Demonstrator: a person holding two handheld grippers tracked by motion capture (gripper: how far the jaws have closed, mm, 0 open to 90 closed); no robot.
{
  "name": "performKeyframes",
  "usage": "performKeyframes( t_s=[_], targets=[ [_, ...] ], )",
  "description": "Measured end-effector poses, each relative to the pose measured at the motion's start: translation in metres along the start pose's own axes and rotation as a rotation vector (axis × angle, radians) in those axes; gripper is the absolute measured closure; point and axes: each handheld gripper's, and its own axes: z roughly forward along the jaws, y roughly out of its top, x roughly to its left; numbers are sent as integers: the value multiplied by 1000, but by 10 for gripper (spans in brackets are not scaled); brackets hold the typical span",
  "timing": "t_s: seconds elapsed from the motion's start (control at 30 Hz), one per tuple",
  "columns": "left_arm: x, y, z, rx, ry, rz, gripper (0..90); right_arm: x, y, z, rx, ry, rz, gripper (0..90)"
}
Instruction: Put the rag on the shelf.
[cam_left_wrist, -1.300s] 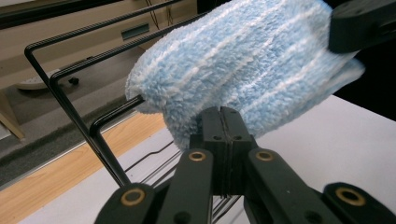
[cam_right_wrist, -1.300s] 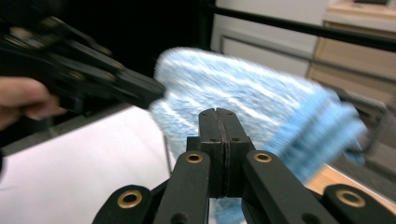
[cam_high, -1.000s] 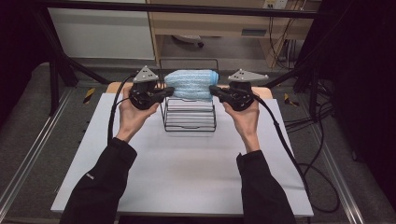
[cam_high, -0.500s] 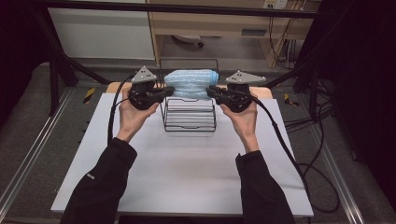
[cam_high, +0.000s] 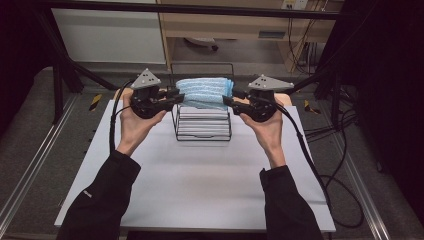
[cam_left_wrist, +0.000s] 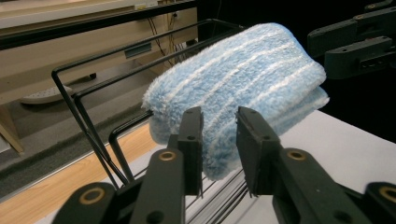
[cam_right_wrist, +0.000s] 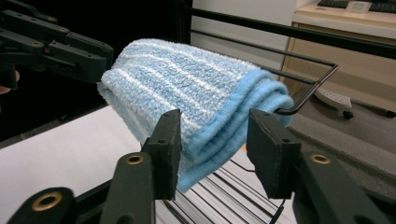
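**K:** Both sets of jaws have just been opening; a second ago they were clamped on the ends of the towel (cam_high: 205, 93), now there's daylight. Towel itself hasn't shifted, hands neither.

**M:** Where's it sitting?

**K:** Folded, draped over the top wires of the black wire rack (cam_high: 202, 114), upper centre of the high view, at the far end of the white table (cam_high: 200, 185). Left gripper (cam_left_wrist: 219, 140): jaws apart, towel end between them, pads look just clear of the pile. Right gripper (cam_right_wrist: 212, 144): jaws wider apart, the folded blue-trimmed edge hangs in the gap untouched.

**M:** Risks?

**K:** Main one, I'd say: terry loops snag a pad on the pull-back and drag the towel along the wires. Left gap is tighter, so that side is likelier.

**M:** And balance?

**K:** It overhangs the near side, lower edge dangling toward the rack floor in both gripper views. A one-sided tug could let it slide off the wires or unfold.

**M:** Rack?

**K:** Light wire frame; a jaw clipping it on retreat could shove or tip it.
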Motion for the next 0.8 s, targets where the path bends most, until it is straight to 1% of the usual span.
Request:
performKeyframes(
  t_s=[0.13,0.33,0.47,0.6,0.67,0.8],
  targets=[
    [1,0,-4,2,10,-2,641,-1,3,-6,-13,13,19,478],
    [4,-1,-8,-4,19,-7,611,-3,4,-10,-16,8,15,437],
    [4,-3,-12,1,20,-6,578,-3,3,-12,-19,8,17,385],
    [5,-8,-15,20,24,-5,524,-4,2,-16,-18,9,29,311],
    [6,-11,-17,28,28,-6,491,-4,0,-17,-10,12,34,267],
    [9,-21,-22,43,36,-4,423,-4,-5,-21,17,2,26,185]
  ],
)
